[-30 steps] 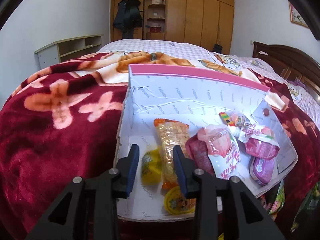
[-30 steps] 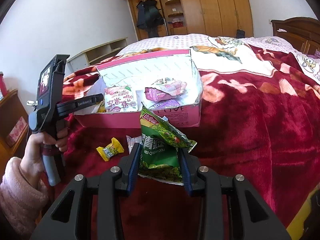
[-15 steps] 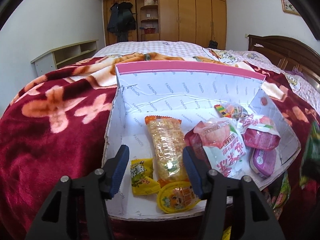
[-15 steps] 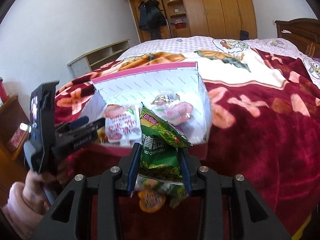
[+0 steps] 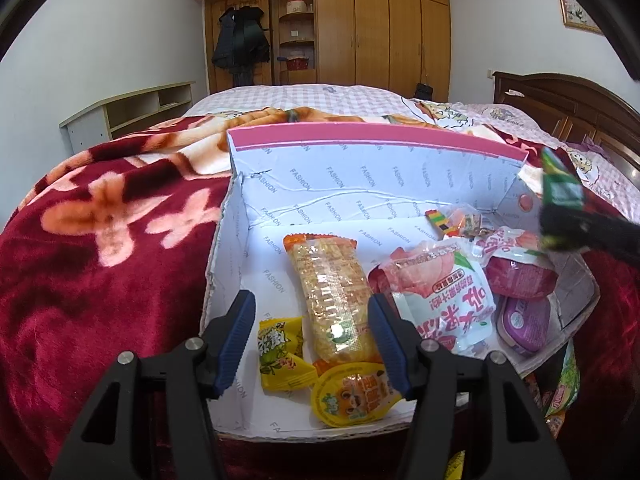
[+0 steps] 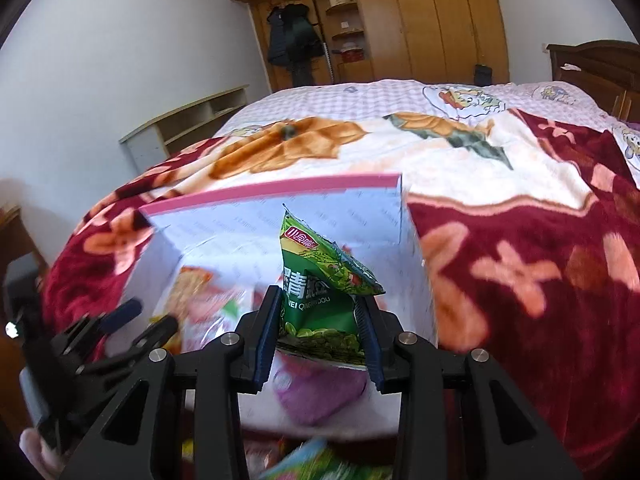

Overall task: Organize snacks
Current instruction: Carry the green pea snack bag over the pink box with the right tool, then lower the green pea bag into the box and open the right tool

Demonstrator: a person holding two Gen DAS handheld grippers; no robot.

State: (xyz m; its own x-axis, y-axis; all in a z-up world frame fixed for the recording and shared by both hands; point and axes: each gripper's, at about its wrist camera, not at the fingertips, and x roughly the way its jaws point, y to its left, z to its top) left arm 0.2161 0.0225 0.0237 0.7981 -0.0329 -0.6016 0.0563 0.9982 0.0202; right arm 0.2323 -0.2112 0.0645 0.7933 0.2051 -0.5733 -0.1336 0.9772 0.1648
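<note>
- Right gripper (image 6: 318,336) has its jaws pinching the green snack packet (image 6: 320,280), held above the pink-rimmed box (image 6: 272,192), over its right end.
- Left gripper (image 5: 312,338) hangs over the box's near edge at 6 o'clock, jaws just opened and spread, clamping nothing; the yellow candy (image 5: 280,354) and the corn-stick packet (image 5: 334,300) lie below between them.
- The box sits on the red blanket (image 5: 88,272) on the bed.
</note>
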